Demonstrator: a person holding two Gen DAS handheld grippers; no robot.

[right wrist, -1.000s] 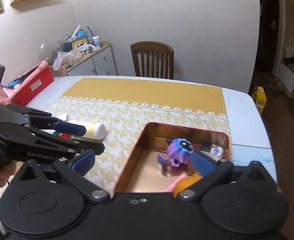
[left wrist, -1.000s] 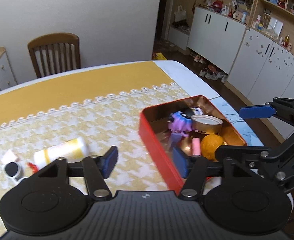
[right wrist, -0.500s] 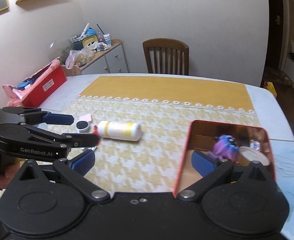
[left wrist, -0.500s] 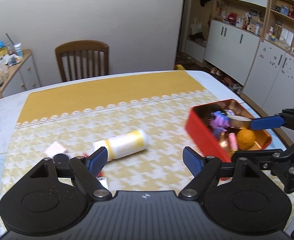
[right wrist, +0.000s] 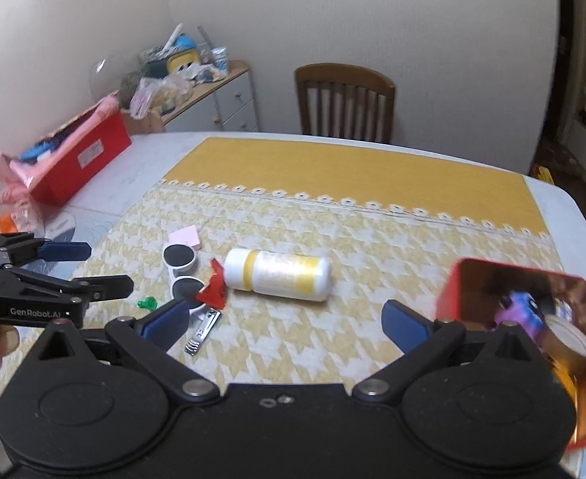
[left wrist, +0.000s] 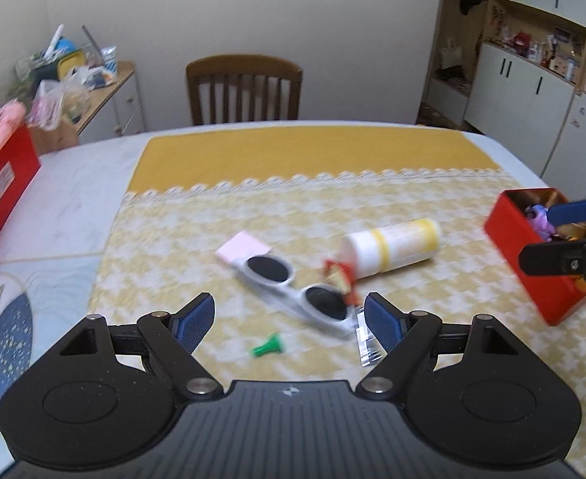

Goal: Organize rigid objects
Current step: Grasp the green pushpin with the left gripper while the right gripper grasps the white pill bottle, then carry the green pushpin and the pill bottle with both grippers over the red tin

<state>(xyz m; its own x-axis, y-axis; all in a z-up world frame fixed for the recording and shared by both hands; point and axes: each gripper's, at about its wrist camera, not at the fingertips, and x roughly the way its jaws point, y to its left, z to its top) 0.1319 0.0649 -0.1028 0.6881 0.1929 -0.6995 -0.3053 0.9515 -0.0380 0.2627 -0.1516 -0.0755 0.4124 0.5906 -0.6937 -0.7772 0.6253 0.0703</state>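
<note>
On the yellow cloth (left wrist: 373,199): sunglasses (left wrist: 293,291), red toy (left wrist: 339,275), green peg (left wrist: 268,346) and nail clipper (right wrist: 203,331) between bottle (right wrist: 279,274) and left gripper (left wrist: 289,319), both grippers empty, spread wide; red tin (right wrist: 532,319) right, toys inside.

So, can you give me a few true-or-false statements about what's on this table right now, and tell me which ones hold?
1. The white and yellow bottle stands upright. False: it lies on its side on the checked cloth.
2. The red tin already holds things, a purple toy among them. True.
3. The left gripper is shut on the green piece. False: its jaws are open and empty, and the piece lies on the cloth.
4. The white sunglasses lie outside the tin. True.
5. The right gripper holds nothing. True.
</note>
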